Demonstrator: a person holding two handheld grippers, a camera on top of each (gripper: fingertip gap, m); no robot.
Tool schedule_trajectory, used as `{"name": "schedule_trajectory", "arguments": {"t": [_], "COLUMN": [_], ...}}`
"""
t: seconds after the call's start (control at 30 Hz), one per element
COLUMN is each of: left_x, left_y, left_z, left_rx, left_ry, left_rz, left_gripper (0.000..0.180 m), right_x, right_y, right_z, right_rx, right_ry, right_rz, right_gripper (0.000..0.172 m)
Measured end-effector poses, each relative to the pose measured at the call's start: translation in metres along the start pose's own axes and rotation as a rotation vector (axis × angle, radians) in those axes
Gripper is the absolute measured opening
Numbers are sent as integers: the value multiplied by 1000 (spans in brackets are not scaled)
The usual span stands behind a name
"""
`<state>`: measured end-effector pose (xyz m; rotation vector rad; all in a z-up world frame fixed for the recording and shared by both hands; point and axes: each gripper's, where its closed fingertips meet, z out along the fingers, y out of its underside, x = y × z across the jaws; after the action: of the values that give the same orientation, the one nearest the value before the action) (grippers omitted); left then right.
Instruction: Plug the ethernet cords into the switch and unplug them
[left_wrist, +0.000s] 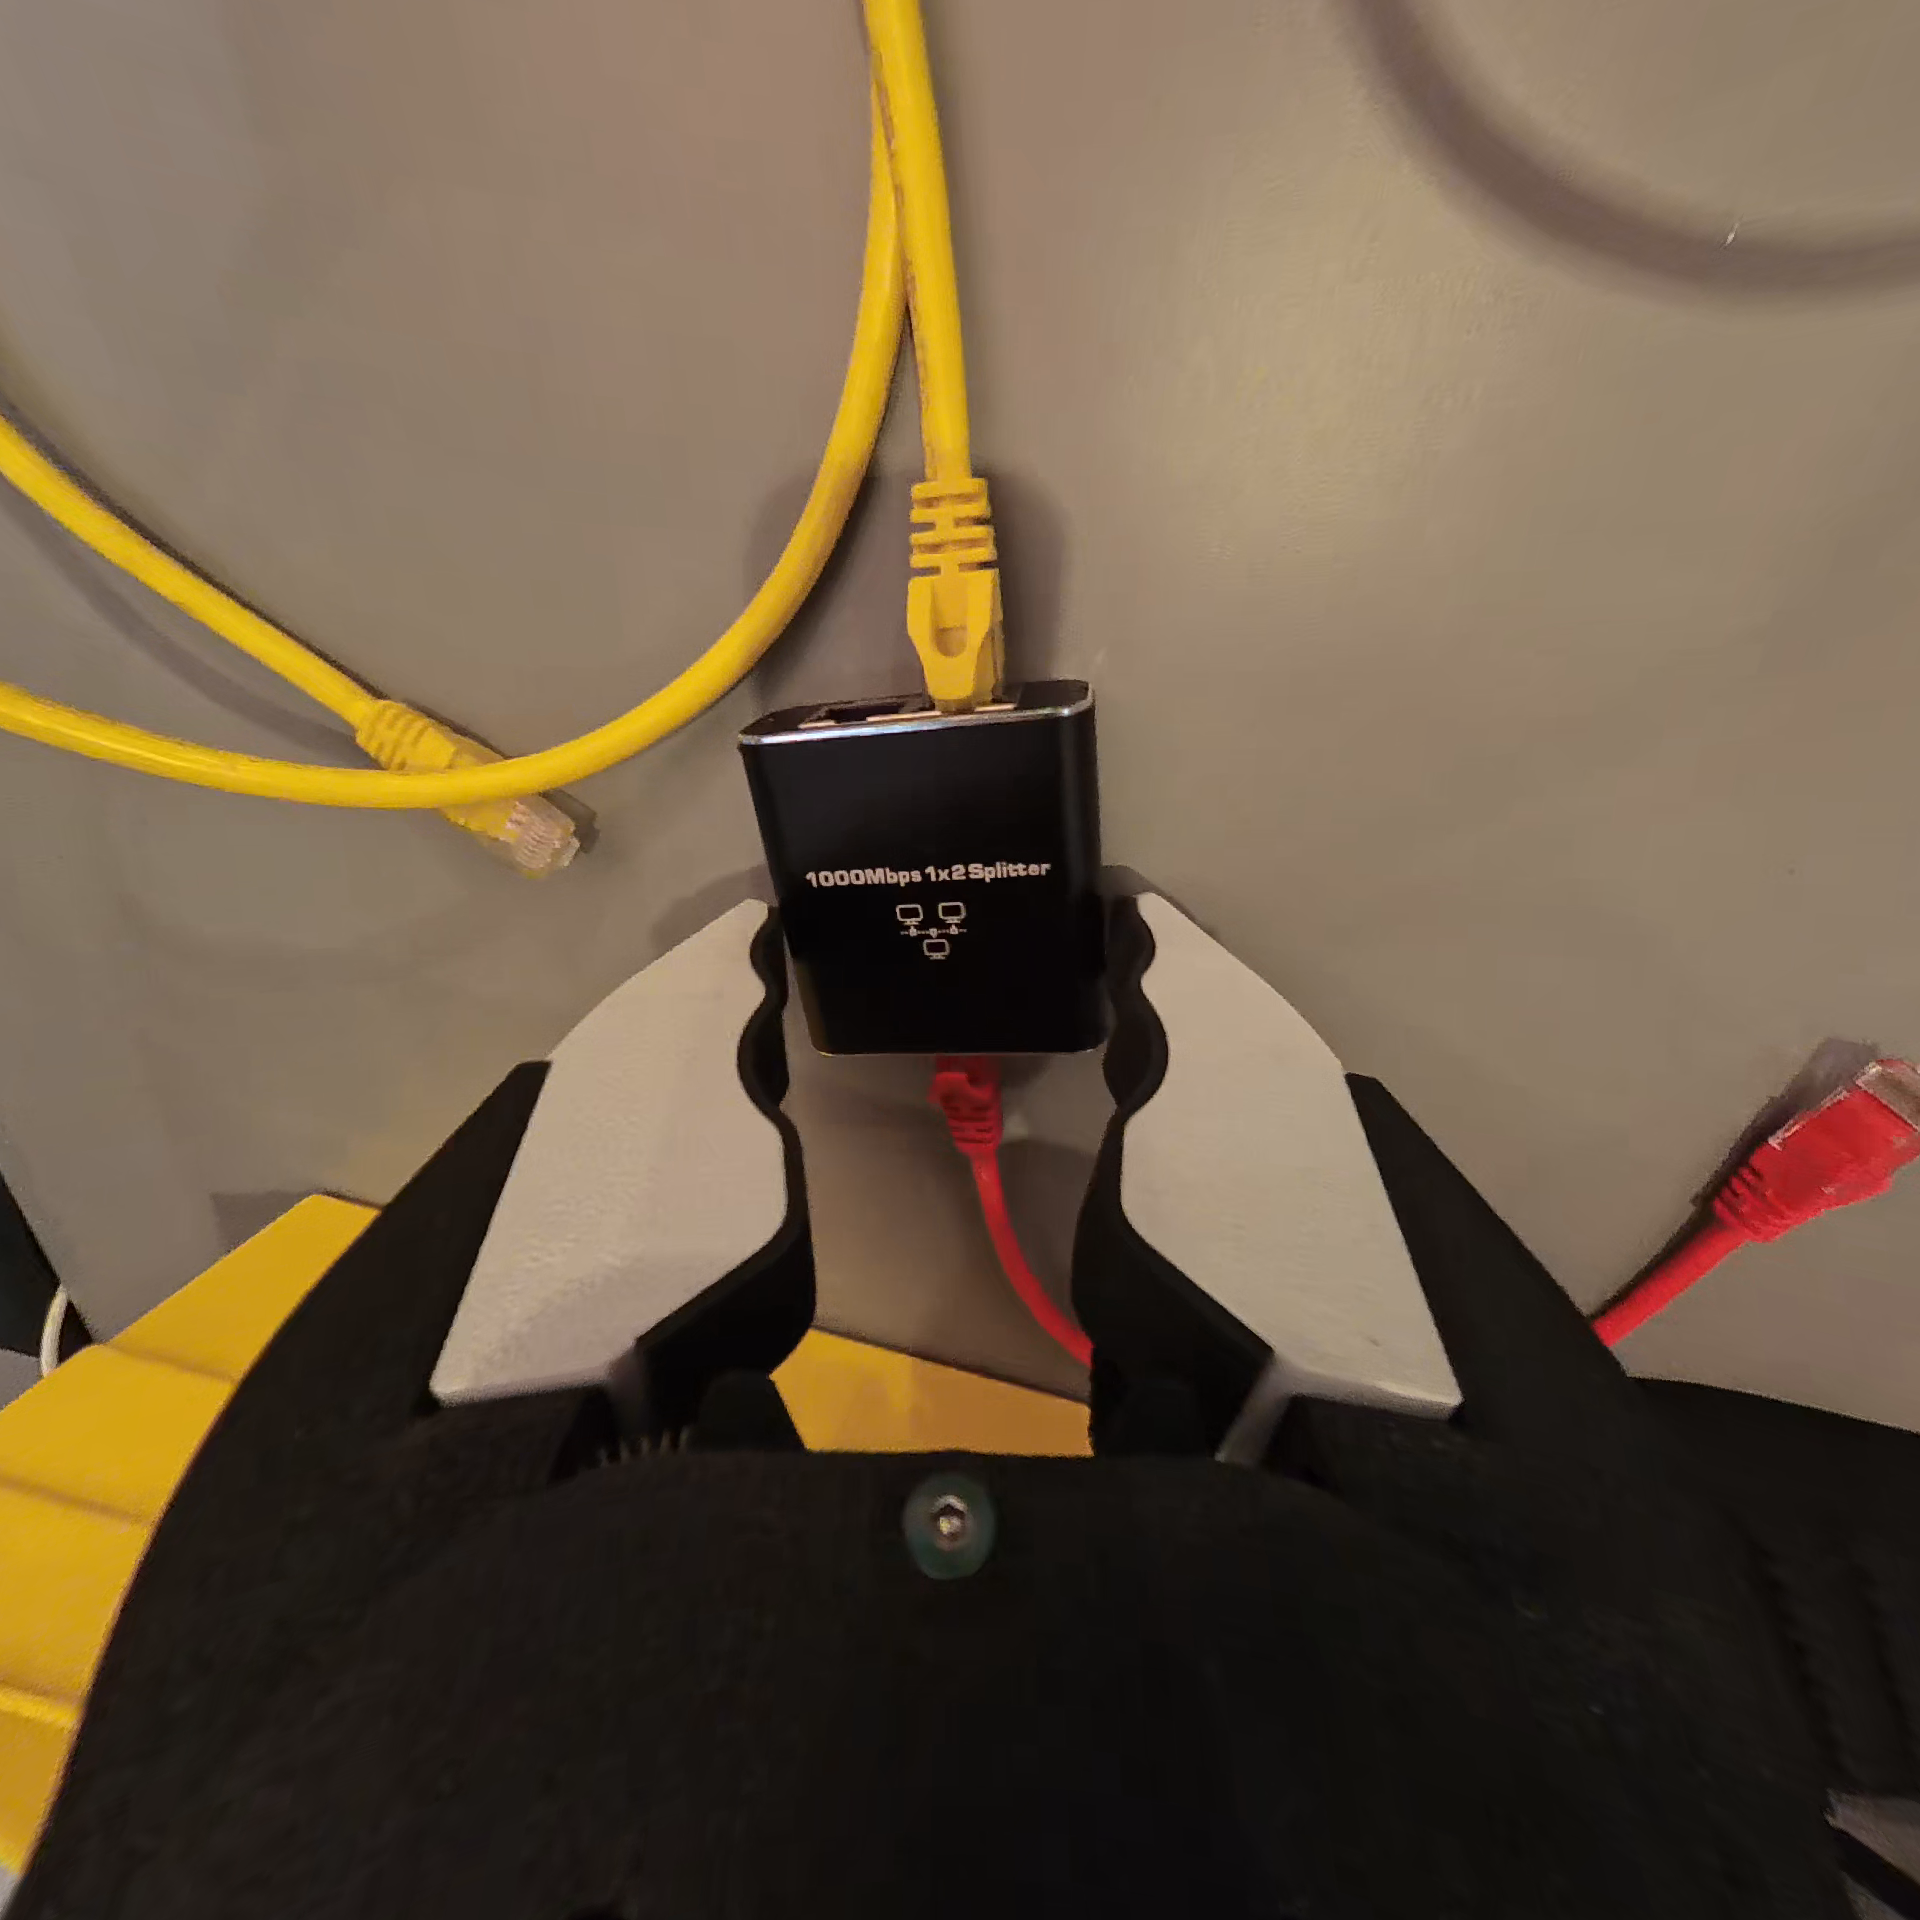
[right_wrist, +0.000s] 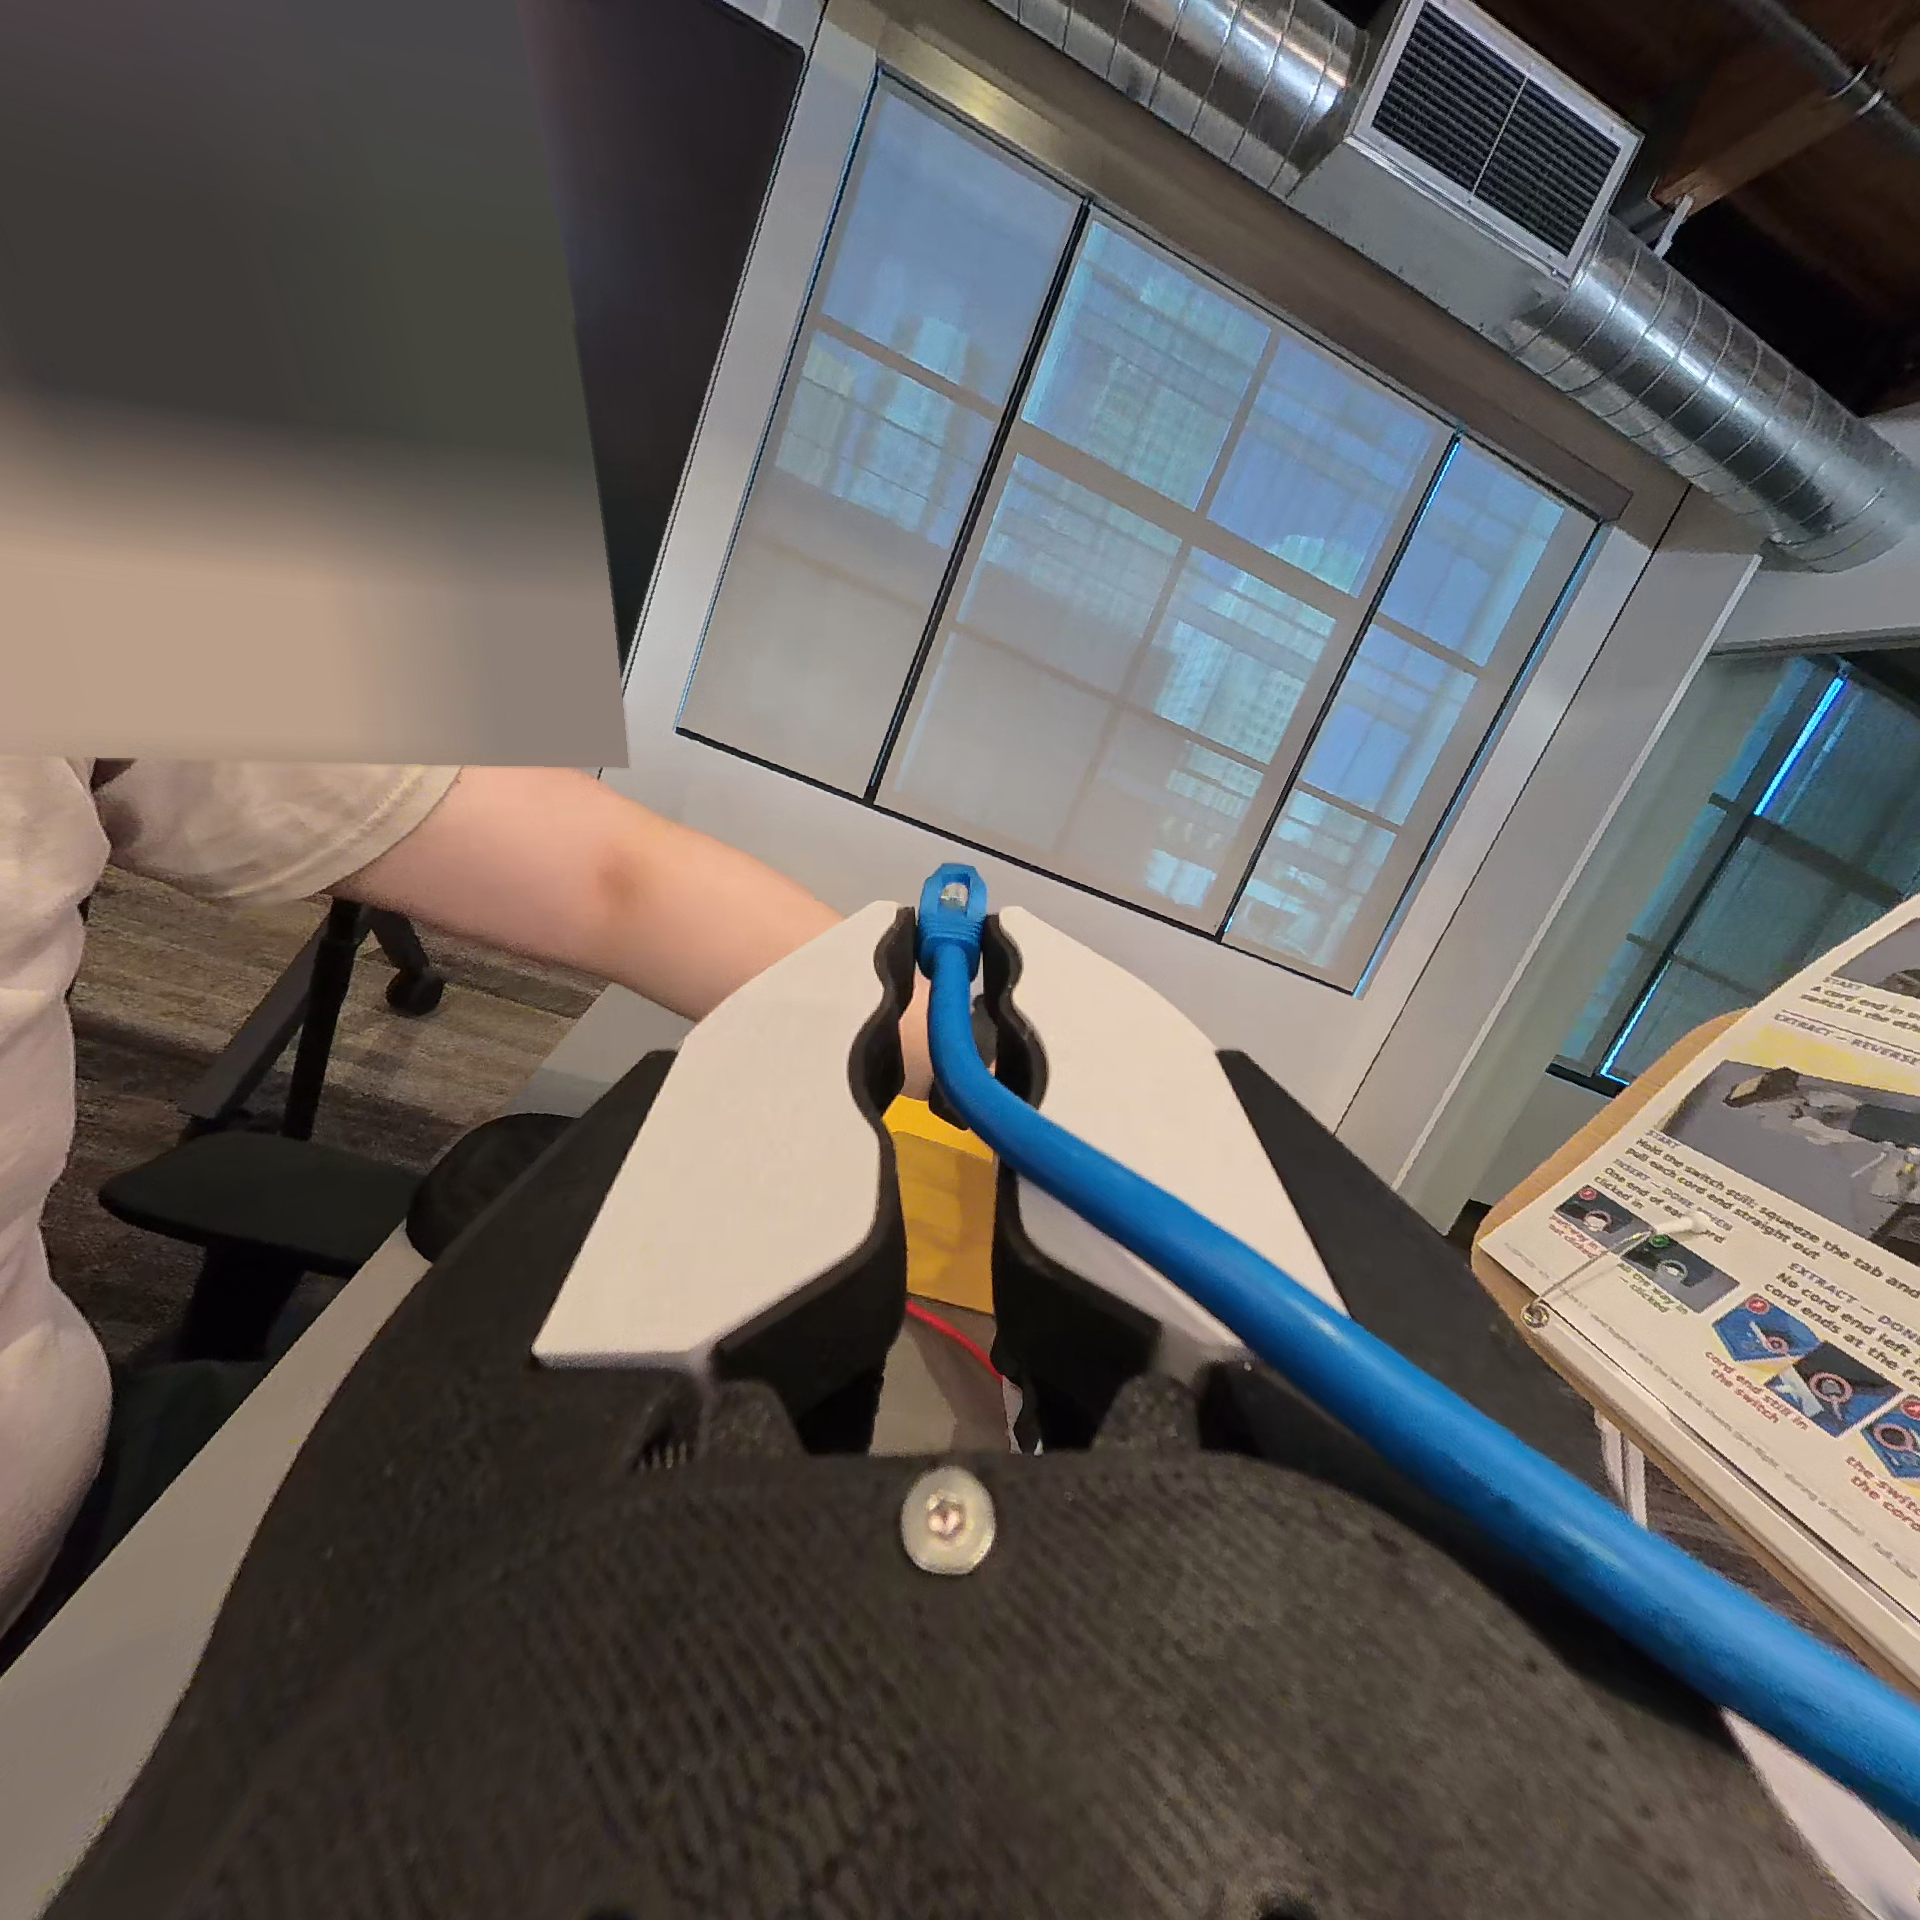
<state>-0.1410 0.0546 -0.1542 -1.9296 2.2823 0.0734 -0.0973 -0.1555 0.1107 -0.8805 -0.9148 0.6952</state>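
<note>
**Switch half wired, blue plug up in the air**

Starting on the left: your spare yellow plug (left_wrist: 520, 826) lies loose on the grey table (left_wrist: 1455, 623), with its cord looping under the other yellow cord (left_wrist: 940, 312), which is already seated in one of the two far-end ports of the black switch (left_wrist: 935, 883). My guess is the open port next to it is where the next plug goes. A red cord (left_wrist: 966, 1107) runs into the near end, and its other red plug (left_wrist: 1829, 1153) sits free off to the right.

Your left gripper (left_wrist: 940, 935) straddles the switch with its jaws spread; there looks to be a sliver of gap on each side, so I'd call it let go, not clamped. Probably parked there to brace the box.

Your right gripper (right_wrist: 948, 935) is clenched on the blue plug (right_wrist: 951, 909), boot pinched between the pads, cord (right_wrist: 1351, 1351) trailing back right. It's aimed up at the window (right_wrist: 1091, 571), well away from the table, so plenty of swing room. Watch the instruction sheet (right_wrist: 1766, 1299) on the right.
</note>
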Motion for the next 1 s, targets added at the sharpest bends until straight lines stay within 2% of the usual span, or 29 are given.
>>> {"name": "schedule_trajectory", "arguments": {"t": [0.23,0.5,1.0], "left_x": [2,6,10], "left_y": [-3,-5,-3], "left_z": [1,4,1], "left_rx": [29,63,61], "left_ry": [34,136,120], "left_rz": [-1,-16,-19], "left_gripper": [59,63,61], "right_x": [2,4,7], "right_y": [-1,5,8], "right_z": [-2,0,-1], "right_rx": [8,-17,-39], "right_ry": [6,9,20], "right_rz": [12,30,41], "right_gripper": [13,13,13]}}
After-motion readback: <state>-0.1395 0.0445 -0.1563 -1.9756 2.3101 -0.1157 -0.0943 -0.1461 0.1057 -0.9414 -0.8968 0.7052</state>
